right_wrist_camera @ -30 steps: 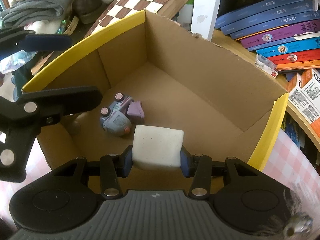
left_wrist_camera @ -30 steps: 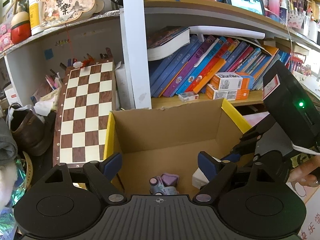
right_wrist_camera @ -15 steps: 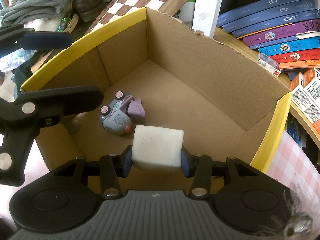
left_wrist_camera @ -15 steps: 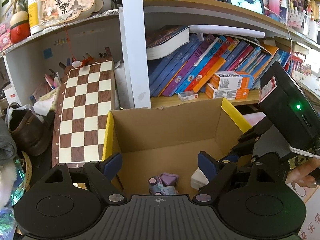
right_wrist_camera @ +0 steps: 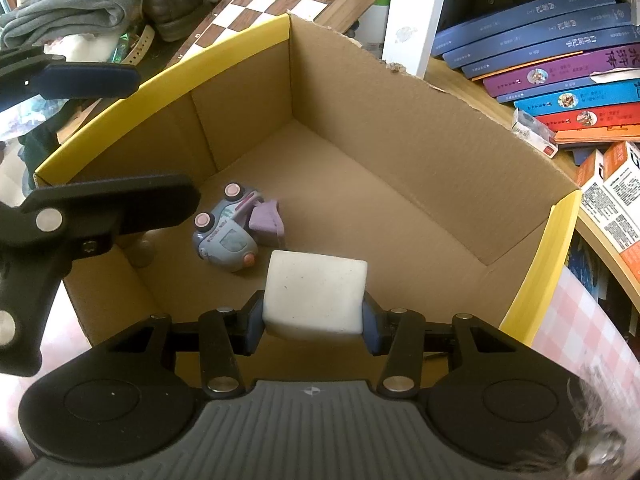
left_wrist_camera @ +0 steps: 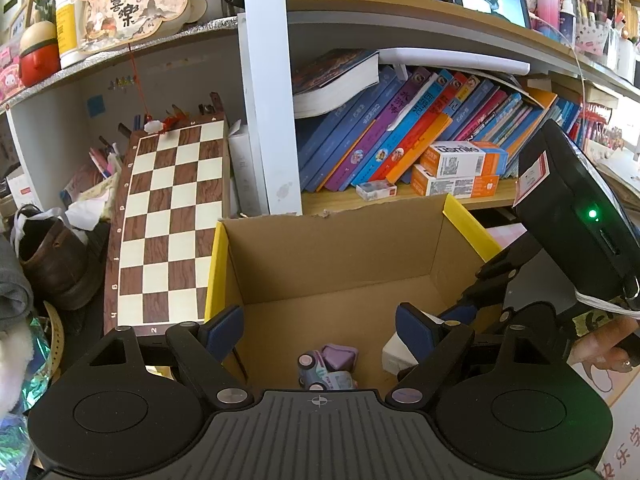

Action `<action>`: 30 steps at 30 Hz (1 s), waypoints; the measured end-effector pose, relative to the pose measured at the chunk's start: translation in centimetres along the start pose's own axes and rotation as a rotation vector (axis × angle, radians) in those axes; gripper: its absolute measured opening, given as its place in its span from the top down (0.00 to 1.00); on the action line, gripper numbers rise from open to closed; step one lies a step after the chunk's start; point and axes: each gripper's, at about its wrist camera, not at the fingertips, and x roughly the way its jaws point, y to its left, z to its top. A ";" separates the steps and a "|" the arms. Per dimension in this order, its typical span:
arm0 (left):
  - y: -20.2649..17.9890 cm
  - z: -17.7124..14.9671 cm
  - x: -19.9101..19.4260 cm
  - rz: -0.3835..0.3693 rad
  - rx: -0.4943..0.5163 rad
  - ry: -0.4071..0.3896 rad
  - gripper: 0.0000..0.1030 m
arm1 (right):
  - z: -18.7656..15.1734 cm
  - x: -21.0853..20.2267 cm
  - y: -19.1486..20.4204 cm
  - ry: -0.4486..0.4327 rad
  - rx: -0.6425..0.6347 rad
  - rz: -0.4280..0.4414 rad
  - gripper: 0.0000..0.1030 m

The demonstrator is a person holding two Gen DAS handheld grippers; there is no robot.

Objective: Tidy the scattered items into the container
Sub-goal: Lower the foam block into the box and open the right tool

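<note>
Right hand-held gripper [right_wrist_camera: 313, 322] clamped on white block [right_wrist_camera: 315, 292] above box [right_wrist_camera: 400, 128]; left hand-held gripper [left_wrist_camera: 320, 330] spread wide, nothing inside.

Left wrist view near the cardboard box [left_wrist_camera: 336, 256], facing shelves, right wrist view looking steeply in, both sharing its floor.

matt cardboard box [right_wrist_camera: 400, 128]; glossy plastic toy car [right_wrist_camera: 226, 240]
</note>
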 end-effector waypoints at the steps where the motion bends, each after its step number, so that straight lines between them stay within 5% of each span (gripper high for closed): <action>1: 0.0 0.0 0.0 0.001 0.000 0.000 0.17 | 0.0 0.0 0.0 -0.002 -0.001 -0.003 0.56; 30: 0.0 0.2 -0.5 0.010 0.006 -0.004 0.17 | 0.7 -0.7 -0.1 -0.023 -0.026 -0.032 0.53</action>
